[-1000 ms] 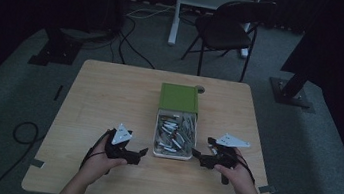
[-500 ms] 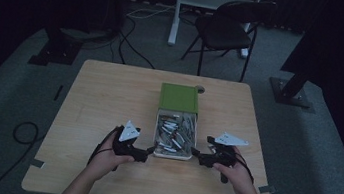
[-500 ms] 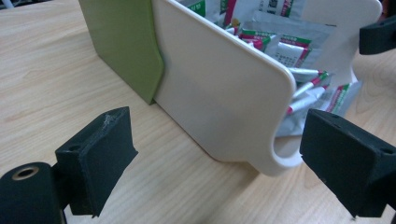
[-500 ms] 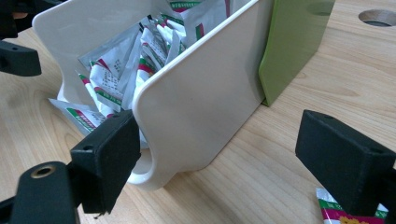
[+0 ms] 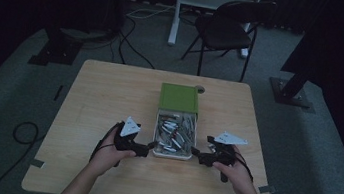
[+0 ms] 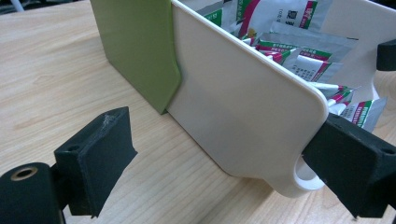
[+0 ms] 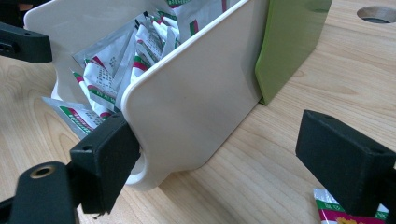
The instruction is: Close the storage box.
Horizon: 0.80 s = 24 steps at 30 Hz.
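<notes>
Flanking white drawer (image 5: 173,152) of sachets (image 6: 299,51), both tools gaping

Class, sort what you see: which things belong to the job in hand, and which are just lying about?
In the job:
cream plastic drawer
green box sleeve
foil sachets
left tongs
right tongs

Lying about:
black folding chair
loose sachet
floor cables
</notes>
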Motion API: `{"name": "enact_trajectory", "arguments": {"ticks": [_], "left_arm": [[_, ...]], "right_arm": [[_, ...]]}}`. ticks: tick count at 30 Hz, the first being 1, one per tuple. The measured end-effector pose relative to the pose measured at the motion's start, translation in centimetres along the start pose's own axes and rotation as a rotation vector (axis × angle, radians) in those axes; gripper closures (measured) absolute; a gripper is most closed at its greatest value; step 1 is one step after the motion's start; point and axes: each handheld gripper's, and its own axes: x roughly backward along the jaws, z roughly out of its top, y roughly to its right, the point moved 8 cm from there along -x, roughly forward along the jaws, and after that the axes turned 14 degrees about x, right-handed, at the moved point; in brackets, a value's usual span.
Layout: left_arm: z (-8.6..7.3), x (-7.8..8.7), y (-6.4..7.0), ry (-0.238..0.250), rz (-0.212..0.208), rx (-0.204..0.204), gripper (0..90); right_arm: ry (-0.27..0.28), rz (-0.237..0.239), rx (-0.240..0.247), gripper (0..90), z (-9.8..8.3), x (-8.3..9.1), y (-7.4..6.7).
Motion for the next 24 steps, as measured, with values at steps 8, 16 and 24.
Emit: {"name": "enact_trajectory", "arguments": {"ticks": [8, 16, 24], "left_arm": [[0.20, -0.02, -0.14, -0.005, 0.010, -0.008, 10.2], [0.43, -0.20, -0.29, -0.010, 0.016, -0.007, 10.2], [0.71, -0.45, -0.44, -0.010, 0.017, -0.012, 10.2]], "right_arm": [[-0.007, 0.000, 0.002, 12.9, 0.16, -0.17, 0.08], [-0.017, -0.003, 0.011, 12.9, 0.34, -0.28, 0.30], [-0.016, -0.005, 0.005, 12.8, 0.39, -0.46, 0.57]]}}
